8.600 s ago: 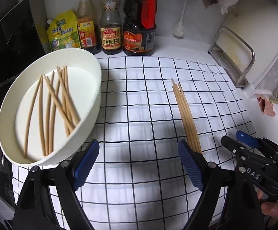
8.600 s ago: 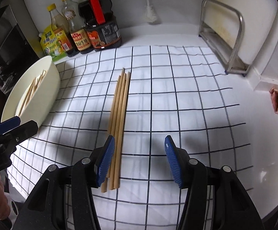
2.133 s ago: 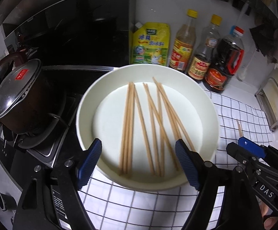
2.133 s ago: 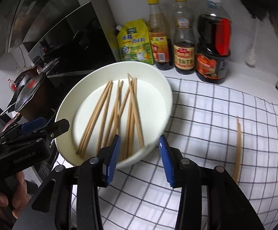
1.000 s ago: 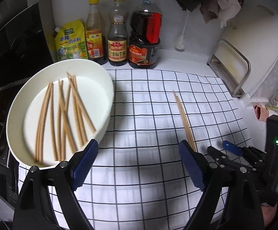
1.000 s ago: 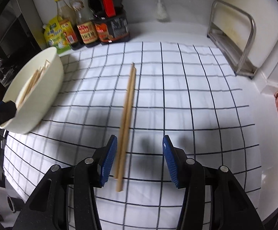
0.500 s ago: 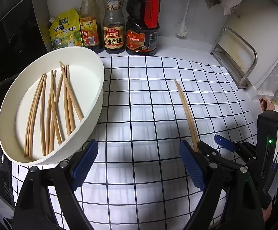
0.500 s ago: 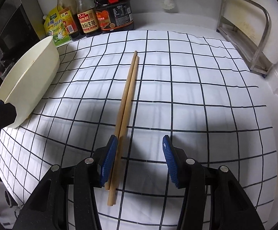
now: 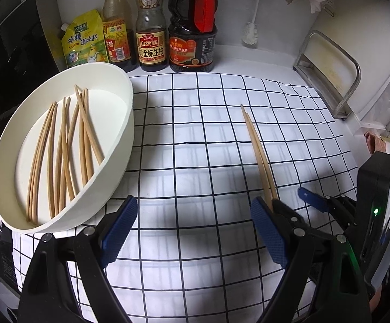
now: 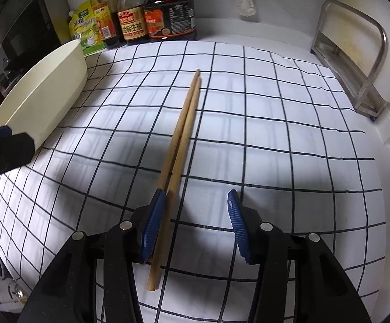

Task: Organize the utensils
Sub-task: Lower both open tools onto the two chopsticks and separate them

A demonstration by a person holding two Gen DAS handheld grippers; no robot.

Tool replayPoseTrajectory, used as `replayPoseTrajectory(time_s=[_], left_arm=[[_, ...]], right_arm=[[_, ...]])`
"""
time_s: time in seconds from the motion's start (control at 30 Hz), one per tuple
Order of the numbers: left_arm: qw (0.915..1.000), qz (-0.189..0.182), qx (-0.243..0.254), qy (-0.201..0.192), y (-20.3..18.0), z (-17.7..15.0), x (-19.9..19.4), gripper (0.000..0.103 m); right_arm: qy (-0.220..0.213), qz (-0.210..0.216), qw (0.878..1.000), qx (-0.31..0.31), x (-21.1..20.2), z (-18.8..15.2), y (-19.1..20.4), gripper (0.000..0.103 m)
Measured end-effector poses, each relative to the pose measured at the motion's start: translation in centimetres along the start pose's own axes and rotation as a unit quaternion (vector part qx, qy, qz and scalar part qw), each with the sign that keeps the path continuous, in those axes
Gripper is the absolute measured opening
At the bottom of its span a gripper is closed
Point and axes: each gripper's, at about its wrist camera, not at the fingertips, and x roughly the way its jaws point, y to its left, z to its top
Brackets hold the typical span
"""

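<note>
- Last pair of chopsticks (image 10: 182,145) lies on the checked cloth (image 10: 275,140), tips toward 12 o'clock.
- Right gripper (image 10: 195,216) is closing around their near ends; only the 9 o'clock pad touches. Centre before squeezing.
- Left gripper (image 9: 192,231) hangs spread wide, empty.
- White bowl (image 9: 119,145) waits at 10 o'clock.

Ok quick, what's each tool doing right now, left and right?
Left tool: open, holding nothing.
Right tool: closing around the two chopsticks on the cloth, not gripping yet.
</note>
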Motion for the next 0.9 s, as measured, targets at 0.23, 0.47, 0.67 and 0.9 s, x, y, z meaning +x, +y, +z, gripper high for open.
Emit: replayPoseTrajectory(time_s=[0.23,0.47,0.67,0.9], left_arm=[[1.0,0.002,0.002,0.005,-0.7,0.1,0.6,0.084],[0.9998,-0.006,0.016,0.011,-2.5,0.2,1.6,0.084],[0.9996,-0.012,0.018,0.018,-4.3,0.5,3.6,0.084],[0.9997,-0.012,0.011,0.019,-5.8,0.7,6.0,0.084]], right_arm=[[-0.011,-0.011,0.999,-0.031,-0.1,-0.2,0.5,0.011],[-0.011,-0.016,1.0,-0.022,-0.2,-0.3,-1.1,0.006],[-0.012,-0.029,0.999,0.004,-0.5,-0.5,-4.1,0.006],[-0.015,-0.047,0.999,0.019,-0.9,-0.9,-7.1,0.006]])
